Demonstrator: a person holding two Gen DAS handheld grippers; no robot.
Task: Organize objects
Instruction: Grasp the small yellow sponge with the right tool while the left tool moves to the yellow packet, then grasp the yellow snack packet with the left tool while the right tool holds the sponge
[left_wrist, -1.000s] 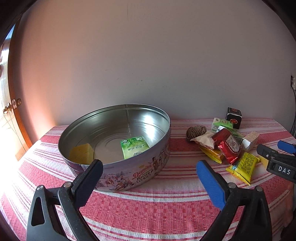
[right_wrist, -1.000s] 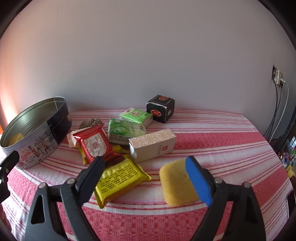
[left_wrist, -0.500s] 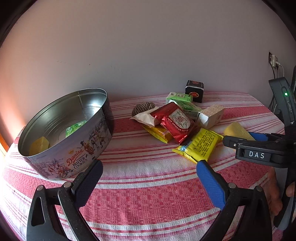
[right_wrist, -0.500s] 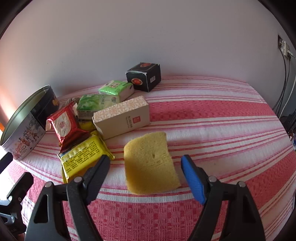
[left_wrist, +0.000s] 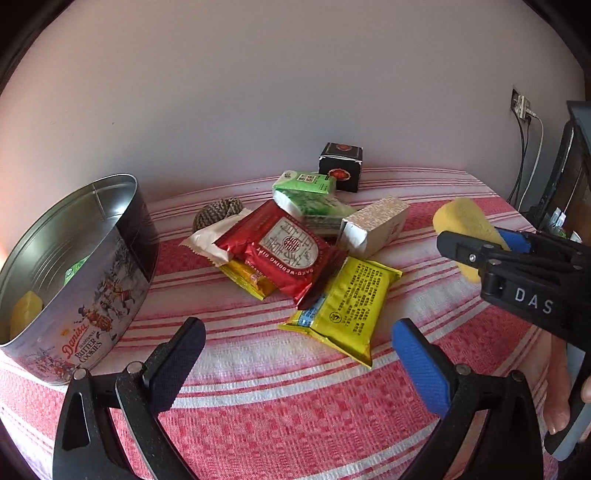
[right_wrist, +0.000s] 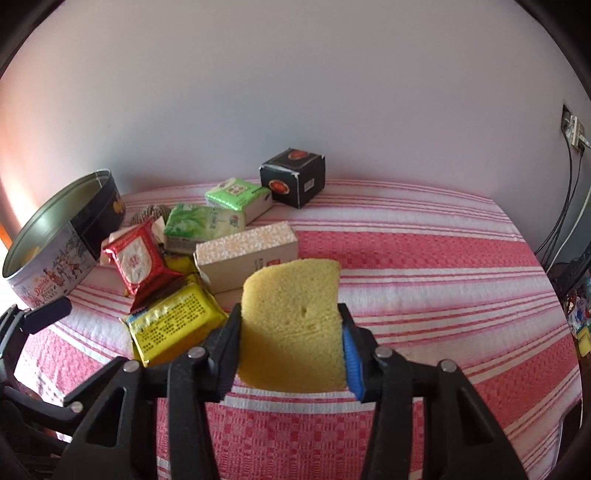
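**Sponge clamped, tin at far left**

Pink-and-white striped tablecloth (right_wrist: 424, 258) fills both views, w/ a plain pale wall behind.

Left wrist view, left to right: cookie tin (left_wrist: 79, 291) sits open at the left edge, a yellow sponge piece (left_wrist: 24, 314) and a green packet (left_wrist: 75, 264) inside it. Centre of frame holds the pile: brown twine ball (left_wrist: 218, 212), white packet (left_wrist: 208, 243), red packet (left_wrist: 284, 253) on top, yellow packet (left_wrist: 343, 308) lower right of it. Upper centre: green boxes (left_wrist: 306, 184) and black cube box (left_wrist: 341, 166); speckled beige box (left_wrist: 376, 225) just right of the pile. Left gripper (left_wrist: 295, 354) at the bottom of frame, jaws wide apart, nothing between them, above bare cloth.

Right wrist view: tin at left edge, pile beside it, beige box at centre. Right gripper (right_wrist: 291, 339) in lower centre is clamped on the yellow sponge (right_wrist: 291, 317); black pad on its left side, blue pad on its right. Sponge's top sticks up past the fingertips. In the left wrist view the same sponge shows at mid right, gripped apart from the pile. Cables hang at the right edge.
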